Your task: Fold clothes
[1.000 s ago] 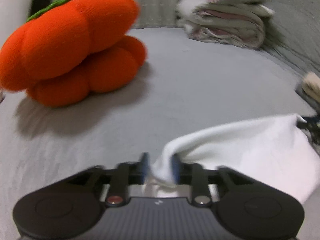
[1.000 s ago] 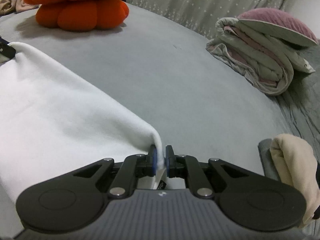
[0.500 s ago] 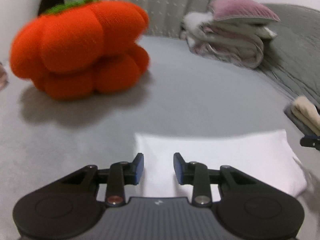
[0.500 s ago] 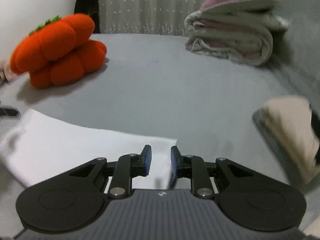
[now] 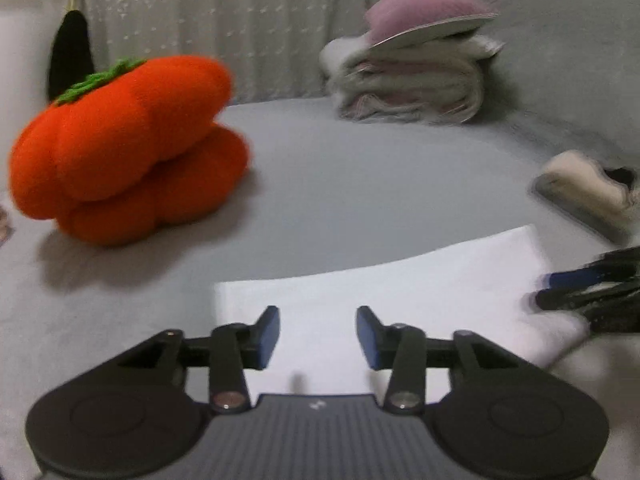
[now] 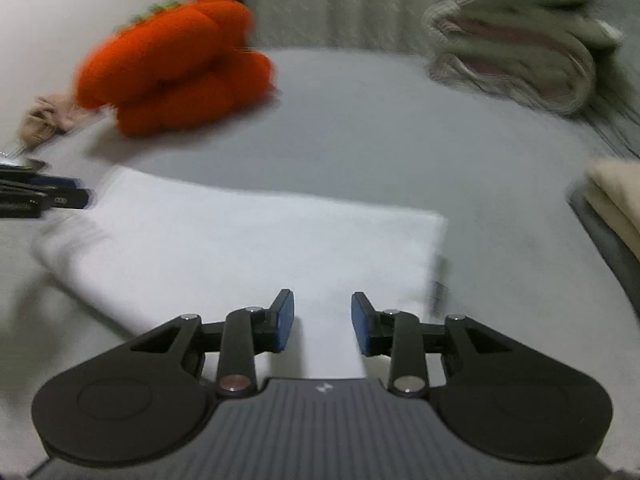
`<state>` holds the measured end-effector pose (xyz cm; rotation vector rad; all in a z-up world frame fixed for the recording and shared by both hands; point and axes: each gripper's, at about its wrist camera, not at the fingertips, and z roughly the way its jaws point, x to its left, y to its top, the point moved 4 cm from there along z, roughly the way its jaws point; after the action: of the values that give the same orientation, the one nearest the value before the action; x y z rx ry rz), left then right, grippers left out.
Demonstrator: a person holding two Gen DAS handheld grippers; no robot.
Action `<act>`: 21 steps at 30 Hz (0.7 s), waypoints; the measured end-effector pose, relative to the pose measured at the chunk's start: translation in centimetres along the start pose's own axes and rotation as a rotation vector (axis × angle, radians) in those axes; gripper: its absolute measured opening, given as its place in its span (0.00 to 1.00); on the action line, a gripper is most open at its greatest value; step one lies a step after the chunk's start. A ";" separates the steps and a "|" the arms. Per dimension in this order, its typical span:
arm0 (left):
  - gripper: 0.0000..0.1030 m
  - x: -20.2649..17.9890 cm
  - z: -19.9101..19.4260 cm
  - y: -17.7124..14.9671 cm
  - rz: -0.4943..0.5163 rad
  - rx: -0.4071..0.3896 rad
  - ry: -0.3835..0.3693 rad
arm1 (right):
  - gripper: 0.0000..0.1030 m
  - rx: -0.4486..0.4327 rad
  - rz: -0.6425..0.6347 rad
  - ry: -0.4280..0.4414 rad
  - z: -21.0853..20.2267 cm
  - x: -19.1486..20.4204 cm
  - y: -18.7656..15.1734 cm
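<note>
Where grey bedsheet (image 5: 360, 184) meets curtain (image 5: 224, 20)

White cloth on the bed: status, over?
Left tool and right tool open, jaws just widened, nothing between them. White cloth lies folded flat. Orange plush well clear.

garment (image 6: 248, 240) on bed (image 6: 380, 152), cushion (image 6: 176, 64) behind

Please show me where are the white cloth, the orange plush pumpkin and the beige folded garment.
white cloth (image 6: 248, 240), right wrist view, its flat middle
orange plush pumpkin (image 5: 124, 148), left wrist view, its front
beige folded garment (image 6: 618, 196), right wrist view, its top layer
</note>
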<state>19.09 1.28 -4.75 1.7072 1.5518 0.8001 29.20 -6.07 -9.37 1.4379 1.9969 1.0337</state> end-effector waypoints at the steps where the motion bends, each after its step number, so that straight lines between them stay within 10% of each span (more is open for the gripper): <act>1: 0.44 -1.1 0.3 -0.6 -0.011 0.010 -0.037 | 0.38 -0.020 0.002 0.023 -0.1 1.2 0.2; 7: 0.44 -5.3 3.5 -5.6 0.142 0.027 -0.036 | 0.41 0.045 -0.080 -0.017 2.4 6.1 -2.2; 21: 0.44 -1.0 0.7 -6.6 0.104 0.094 -0.002 | 0.40 0.072 -0.001 0.069 0.1 2.6 -3.8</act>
<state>15.74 0.56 -10.56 1.8691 1.5310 0.7876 26.17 -4.28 -12.26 1.4556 2.1029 1.0338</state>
